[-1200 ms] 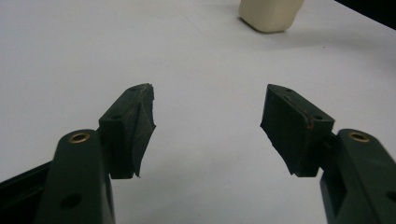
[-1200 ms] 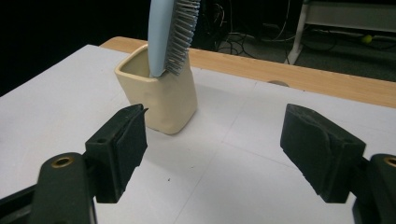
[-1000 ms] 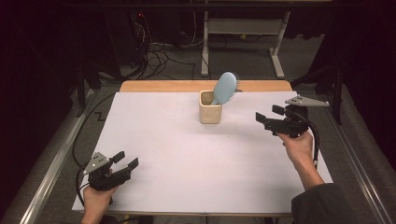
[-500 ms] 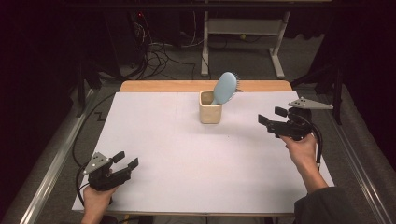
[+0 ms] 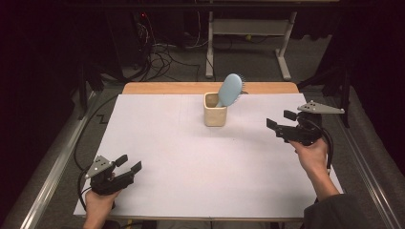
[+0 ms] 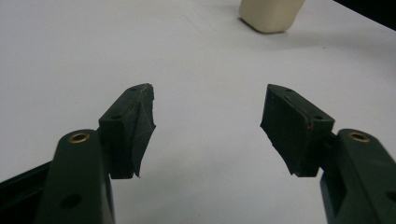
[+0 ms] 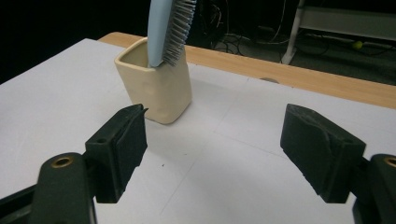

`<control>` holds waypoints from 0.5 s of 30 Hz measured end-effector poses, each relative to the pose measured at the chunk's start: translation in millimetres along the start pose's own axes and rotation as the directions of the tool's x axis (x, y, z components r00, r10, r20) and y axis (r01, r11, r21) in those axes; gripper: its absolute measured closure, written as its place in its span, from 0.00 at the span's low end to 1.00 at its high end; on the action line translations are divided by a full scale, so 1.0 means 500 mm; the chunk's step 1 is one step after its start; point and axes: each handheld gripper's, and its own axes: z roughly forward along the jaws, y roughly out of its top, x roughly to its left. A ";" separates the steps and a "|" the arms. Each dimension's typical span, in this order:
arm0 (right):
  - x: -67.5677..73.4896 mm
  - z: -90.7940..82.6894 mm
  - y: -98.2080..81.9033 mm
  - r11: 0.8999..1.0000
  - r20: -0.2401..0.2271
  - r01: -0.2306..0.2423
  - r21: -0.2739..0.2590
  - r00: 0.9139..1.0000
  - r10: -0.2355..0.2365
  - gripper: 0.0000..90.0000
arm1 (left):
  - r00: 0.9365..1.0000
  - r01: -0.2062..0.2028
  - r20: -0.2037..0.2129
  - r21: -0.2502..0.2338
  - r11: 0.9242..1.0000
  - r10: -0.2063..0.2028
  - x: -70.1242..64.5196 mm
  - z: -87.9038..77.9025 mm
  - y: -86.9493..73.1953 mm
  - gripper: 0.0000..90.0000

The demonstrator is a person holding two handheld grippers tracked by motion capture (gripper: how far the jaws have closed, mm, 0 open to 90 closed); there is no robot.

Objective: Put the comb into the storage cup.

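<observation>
Brush (image 5: 230,89) stands in the cup (image 5: 214,116) near the table's (image 5: 191,157) far edge; right gripper (image 5: 281,125) open, empty, must reach in; left gripper (image 5: 128,164) open, idle.

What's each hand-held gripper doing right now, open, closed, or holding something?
Left hand-held gripper: open, holding nothing.
Right hand-held gripper: open, holding nothing, apart from the cup.
</observation>
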 end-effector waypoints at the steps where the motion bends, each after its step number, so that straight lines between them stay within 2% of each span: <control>1: 0.000 -0.001 0.000 1.000 0.001 -0.001 0.001 1.000 0.001 0.26 | 1.000 0.000 0.001 0.000 1.000 0.000 0.000 0.000 0.000 0.39; 15: -0.007 -0.018 -0.010 1.000 0.006 -0.008 -0.003 1.000 0.008 0.26 | 1.000 0.003 0.000 0.000 1.000 -0.003 0.001 0.001 0.000 0.39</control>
